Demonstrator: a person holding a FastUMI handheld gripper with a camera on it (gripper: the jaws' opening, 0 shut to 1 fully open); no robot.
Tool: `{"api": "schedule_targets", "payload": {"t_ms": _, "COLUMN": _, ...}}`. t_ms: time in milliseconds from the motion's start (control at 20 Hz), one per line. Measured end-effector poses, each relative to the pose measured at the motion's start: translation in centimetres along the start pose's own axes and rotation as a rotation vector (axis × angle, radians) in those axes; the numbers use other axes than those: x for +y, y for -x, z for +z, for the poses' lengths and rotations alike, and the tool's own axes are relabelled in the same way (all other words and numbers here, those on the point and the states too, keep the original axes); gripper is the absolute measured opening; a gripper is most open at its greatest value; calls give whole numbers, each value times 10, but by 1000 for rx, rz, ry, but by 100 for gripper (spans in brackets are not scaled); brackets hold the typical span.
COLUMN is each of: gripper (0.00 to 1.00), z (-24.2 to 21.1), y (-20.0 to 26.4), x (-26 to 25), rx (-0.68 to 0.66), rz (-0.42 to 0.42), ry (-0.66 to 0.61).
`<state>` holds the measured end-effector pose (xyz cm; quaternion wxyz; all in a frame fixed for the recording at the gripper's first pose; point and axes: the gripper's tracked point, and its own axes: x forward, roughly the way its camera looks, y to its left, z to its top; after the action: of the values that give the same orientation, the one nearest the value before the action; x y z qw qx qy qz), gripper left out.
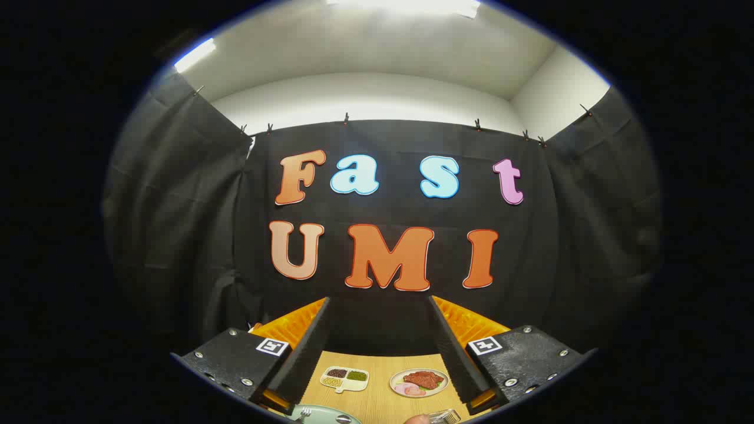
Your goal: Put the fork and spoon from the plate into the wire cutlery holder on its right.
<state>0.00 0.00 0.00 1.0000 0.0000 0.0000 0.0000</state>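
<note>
- Hand-held gripper (380, 306): two black fingers spread wide apart, nothing between them, raised well above the table and facing the booth's black wall.
- Table (377, 400): light wood, seen between the fingers.
- Plate (324, 415): pale green, low between the fingers; fork (304, 414) tines and a spoon (343, 418) bowl rest on it.
- Wire cutlery holder (446, 417): to the plate's right, partly seen.
- Two food pictures: divided tray (344, 378) and meat dish (419, 383), lying flat farther back.

Gripper (380, 330): two black fingers (306, 353) w/ ribbed inner faces, orange plastic backing behind each. Black textured mounts at the finger bases, silver screws along edges. One square b/w marker tag per mount.
</note>
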Motion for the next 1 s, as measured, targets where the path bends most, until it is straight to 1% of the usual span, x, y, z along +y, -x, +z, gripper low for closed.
{"api": "schedule_targets", "payload": {"t_ms": 250, "gripper": 95, "z": -3, "y": 8, "x": -7, "rx": 10, "rz": -15, "ry": 1}}
{"api": "schedule_targets", "payload": {"t_ms": 350, "gripper": 95, "z": -3, "y": 12, "x": -2, "rx": 12, "rz": 5, "ry": -8}}
{"api": "schedule_targets", "payload": {"t_ms": 550, "gripper": 95, "z": 9, "y": 15, "x": -3, "rx": -23, "rz": 5, "ry": -32}}
{"api": "schedule_targets", "payload": {"t_ms": 700, "gripper": 95, "z": 15, "y": 15, "x": -4, "rx": -56, "rz": -9, "ry": -8}}
{"api": "schedule_targets", "payload": {"t_ms": 750, "gripper": 95, "z": 9, "y": 15, "x": -2, "rx": -48, "rz": -5, "ry": -7}}
{"api": "schedule_targets", "payload": {"t_ms": 800, "gripper": 95, "z": 0, "y": 15, "x": 4, "rx": -16, "rz": 9, "ry": -7}}
{"api": "schedule_targets", "payload": {"t_ms": 1000, "gripper": 95, "z": -63, "y": 15, "x": 25, "rx": 202, "rz": 67, "ry": -28}}
